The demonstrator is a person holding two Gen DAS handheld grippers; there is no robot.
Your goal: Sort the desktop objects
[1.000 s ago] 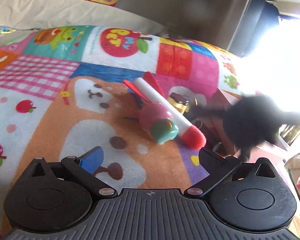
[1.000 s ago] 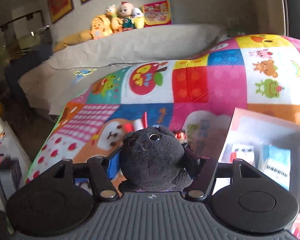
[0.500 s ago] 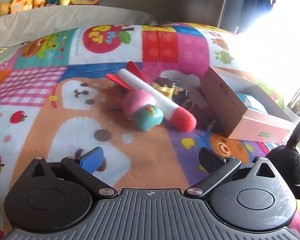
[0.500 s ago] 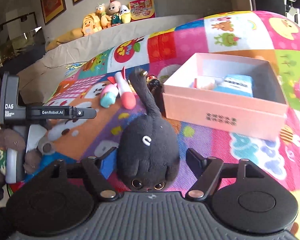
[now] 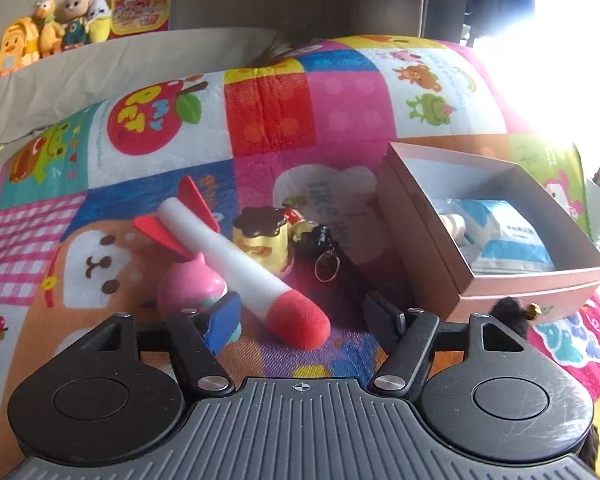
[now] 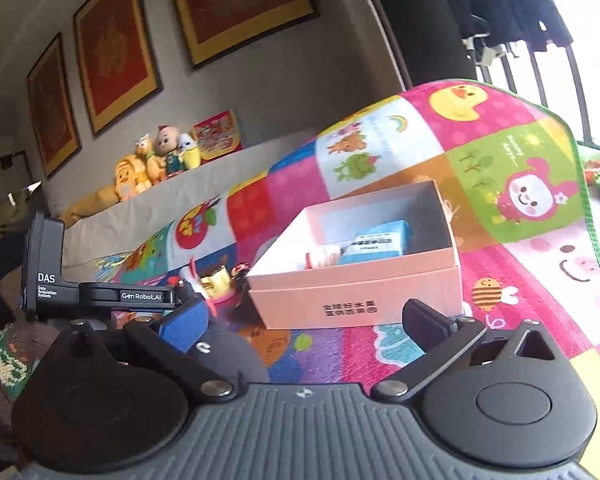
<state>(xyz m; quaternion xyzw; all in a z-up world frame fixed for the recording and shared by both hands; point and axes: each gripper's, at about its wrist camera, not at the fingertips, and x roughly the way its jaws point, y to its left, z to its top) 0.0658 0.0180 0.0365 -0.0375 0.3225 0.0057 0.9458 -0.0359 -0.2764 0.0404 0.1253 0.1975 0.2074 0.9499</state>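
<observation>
My left hand-held gripper (image 5: 300, 312) closing, half-open, empty; foam rocket (image 5: 236, 256) red nose between jaws, long axis running up-left. Right hand-held gripper (image 6: 304, 320) just opened wide, black plush (image 6: 224, 356) released.

1. The left gripper (image 5: 300, 312) sits at 6 o'clock; its jaws have just been closing, and the red tip of the foam rocket (image 5: 236, 260) lies between them, not pressed.
2. The rocket runs from centre toward 10 o'clock, where its red fins are.
3. A pink squishy toy (image 5: 188, 294) lies just behind the blue left pad (image 5: 224, 320).
4. A pudding toy (image 5: 266, 242) and a keyring (image 5: 325, 266) sit at centre.
5. The pink box (image 5: 424, 236), open, stands at 3 o'clock on the patchwork blanket (image 5: 332, 108).
</observation>
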